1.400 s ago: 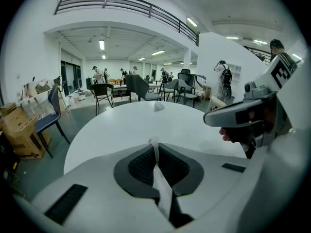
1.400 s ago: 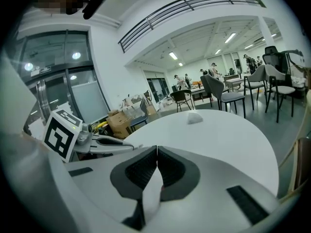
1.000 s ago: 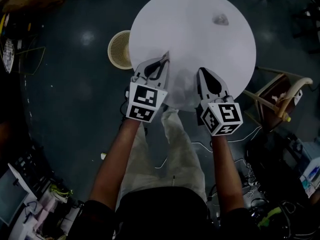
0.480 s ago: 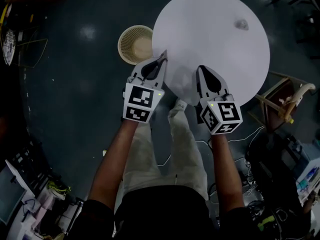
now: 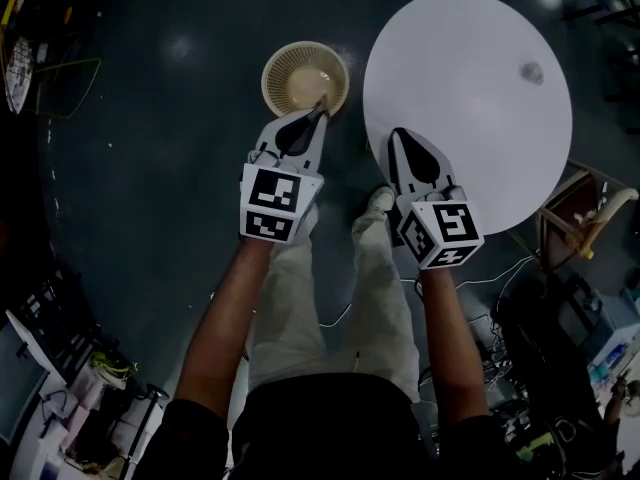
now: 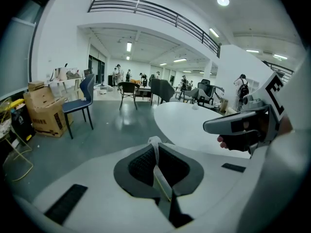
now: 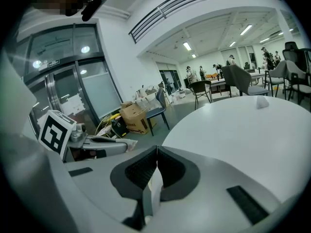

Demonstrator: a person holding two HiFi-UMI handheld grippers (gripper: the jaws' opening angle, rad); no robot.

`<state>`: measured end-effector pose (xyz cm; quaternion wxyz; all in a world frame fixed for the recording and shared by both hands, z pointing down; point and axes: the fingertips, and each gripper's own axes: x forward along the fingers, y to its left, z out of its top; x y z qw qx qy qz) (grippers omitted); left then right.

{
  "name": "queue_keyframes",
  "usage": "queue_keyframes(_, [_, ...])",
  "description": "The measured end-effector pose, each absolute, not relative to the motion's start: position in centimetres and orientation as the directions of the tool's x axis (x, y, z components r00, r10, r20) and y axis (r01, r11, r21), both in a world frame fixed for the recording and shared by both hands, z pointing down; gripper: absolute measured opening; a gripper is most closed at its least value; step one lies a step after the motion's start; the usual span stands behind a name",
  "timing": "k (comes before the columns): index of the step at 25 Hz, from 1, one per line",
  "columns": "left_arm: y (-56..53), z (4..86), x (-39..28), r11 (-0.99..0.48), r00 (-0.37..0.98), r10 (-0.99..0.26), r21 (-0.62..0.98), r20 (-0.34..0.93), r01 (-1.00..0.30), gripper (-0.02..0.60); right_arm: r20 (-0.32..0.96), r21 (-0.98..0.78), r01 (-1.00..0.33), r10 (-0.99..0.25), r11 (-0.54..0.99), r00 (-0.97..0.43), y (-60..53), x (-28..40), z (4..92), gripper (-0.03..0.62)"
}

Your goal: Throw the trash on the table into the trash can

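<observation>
Over the trash can [image 5: 282, 66]: the left gripper [image 5: 320, 108] is held with its tip above the rim, presumably so that what is pinched falls inside once released.
Left jaws: pressed together on a thin white scrap [image 6: 154, 142], which sticks out past the tips.
Right gripper [image 5: 395, 136]: kept at the near edge of the table [image 5: 470, 148]. Its jaws are closed together. A pale sliver is seen low between them, though whether it is trash cannot be told.
Trash left: one crumpled piece [image 5: 531, 71] is seen on the far side of the table, well apart from both grippers.
Change from a second ago: both grippers were then over the table's near edge and the trash can was half hidden by it. Now the trash can is seen whole and the table is shifted to the right.
</observation>
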<state>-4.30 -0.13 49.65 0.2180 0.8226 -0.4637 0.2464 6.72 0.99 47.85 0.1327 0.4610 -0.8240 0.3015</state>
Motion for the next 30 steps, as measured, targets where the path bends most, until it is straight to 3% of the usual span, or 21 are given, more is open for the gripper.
queue_keyframes(8, [-1.4,53.1,-10.6,-0.440,0.426,-0.648,0.147,0.631,-0.886,0.020,0.506,-0.407,-0.818,-0.645,0.407,-0.573,-0.2,-1.0,50.2,0.020])
queue_keyframes(14, [-3.0,56.1,-14.1,-0.426,0.425,-0.635,0.166,0.645,-0.889,0.020,0.532,-0.319,-0.817,-0.624,0.480,-0.573,-1.5,-6.2,51.4,0.020])
queue_keyframes(30, [-5.8,67.6,-18.8,-0.438,0.448,-0.562,0.210,0.695,-0.874,0.020,0.612,-0.340,-0.838,-0.577,0.427,-0.541,-4.3,-11.8,62.8,0.020])
